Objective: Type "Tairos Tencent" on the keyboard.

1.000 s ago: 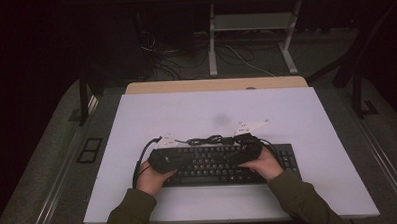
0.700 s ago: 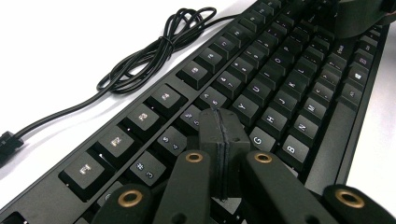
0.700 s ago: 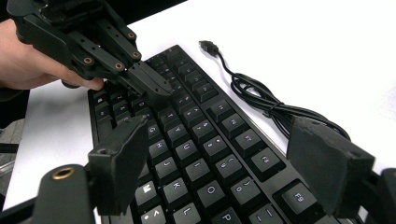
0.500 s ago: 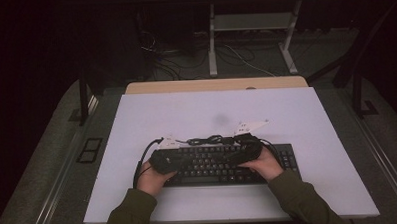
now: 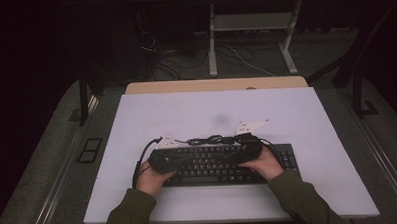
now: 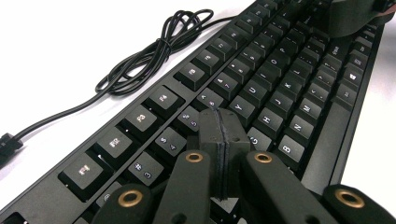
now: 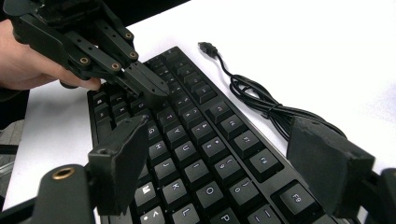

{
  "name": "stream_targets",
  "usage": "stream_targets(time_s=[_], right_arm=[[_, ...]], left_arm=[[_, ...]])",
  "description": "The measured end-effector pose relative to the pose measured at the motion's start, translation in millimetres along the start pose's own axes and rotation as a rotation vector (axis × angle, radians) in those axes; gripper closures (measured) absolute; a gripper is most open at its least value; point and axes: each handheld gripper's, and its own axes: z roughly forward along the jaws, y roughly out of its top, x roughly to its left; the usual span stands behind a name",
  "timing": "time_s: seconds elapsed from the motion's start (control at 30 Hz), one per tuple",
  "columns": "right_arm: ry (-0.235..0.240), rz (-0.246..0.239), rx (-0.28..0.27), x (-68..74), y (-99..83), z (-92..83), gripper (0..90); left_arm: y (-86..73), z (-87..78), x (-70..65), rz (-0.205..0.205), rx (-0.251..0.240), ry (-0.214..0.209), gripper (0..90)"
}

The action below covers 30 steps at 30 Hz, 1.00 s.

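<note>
Here the left gripper (image 6: 223,140), jaws pressed together and empty, hovers over the black keyboard (image 5: 223,163); the right gripper (image 7: 224,163) spreads wide above the keys. A tilted tip could press two matte, squarish keycaps. Beyond both jaws, a glossy coiled cable (image 6: 154,51) lies on the white worktop (image 5: 286,109).

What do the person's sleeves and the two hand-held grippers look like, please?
Both sleeves are olive green. The left hand-held gripper is matt black, with flat linkage bars pinned by brass-coloured rivets. The right hand-held gripper has blocky black pads. Each carries a light grey three-cornered plate and trails a black cable.
</note>
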Motion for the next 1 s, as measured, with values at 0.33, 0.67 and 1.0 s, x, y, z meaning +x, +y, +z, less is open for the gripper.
stream_targets(time_s=[0.33,0.67,1.0], right_arm=[[-0.001,0.001,-0.003,-0.5,0.3,-0.7,20.8],[-0.001,-0.002,-0.005,-0.9,0.5,-1.3,21.1],[0.005,-0.007,0.008,-0.4,0.5,-2.1,24.0]], left_arm=[[2.1,-7.4,-3.4,0.005,-0.03,-0.003,88.9],[0.1,-15.1,-5.9,0.003,-0.047,0.001,80.3],[-5.4,-22.5,-5.9,-0.004,-0.064,0.011,59.1]])
